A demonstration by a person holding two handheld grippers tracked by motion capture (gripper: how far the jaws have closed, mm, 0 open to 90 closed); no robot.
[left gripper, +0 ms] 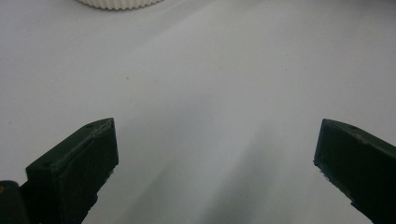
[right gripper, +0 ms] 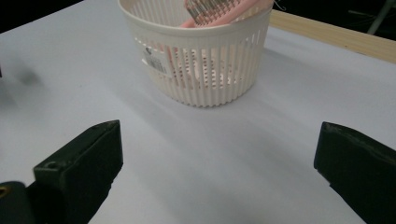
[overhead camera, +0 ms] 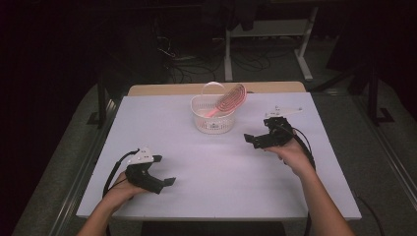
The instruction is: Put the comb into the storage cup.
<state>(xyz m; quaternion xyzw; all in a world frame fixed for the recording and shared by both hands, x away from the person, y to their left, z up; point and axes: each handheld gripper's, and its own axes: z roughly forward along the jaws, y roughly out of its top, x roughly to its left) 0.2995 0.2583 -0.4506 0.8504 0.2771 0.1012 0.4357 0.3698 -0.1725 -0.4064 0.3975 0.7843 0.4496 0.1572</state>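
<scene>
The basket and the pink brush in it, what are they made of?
The basket looks like cream-white moulded plastic: thin, even ribs with slots between them, a smooth matte rim, and a printed sticker on its side. The pink brush leaning out of it also looks plastic, with a smooth, slightly glossy pink frame and open rows of teeth. Whether the teeth are plastic or metal is too small to tell.

Slatted white plastic basket [right gripper: 196, 70]; matt white table [overhead camera: 221, 167]; pink plastic brush [overhead camera: 230, 101].

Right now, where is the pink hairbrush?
The pink hairbrush stands tilted inside the white basket at the table's far middle in the high view, nearer the right hand-held gripper.
</scene>
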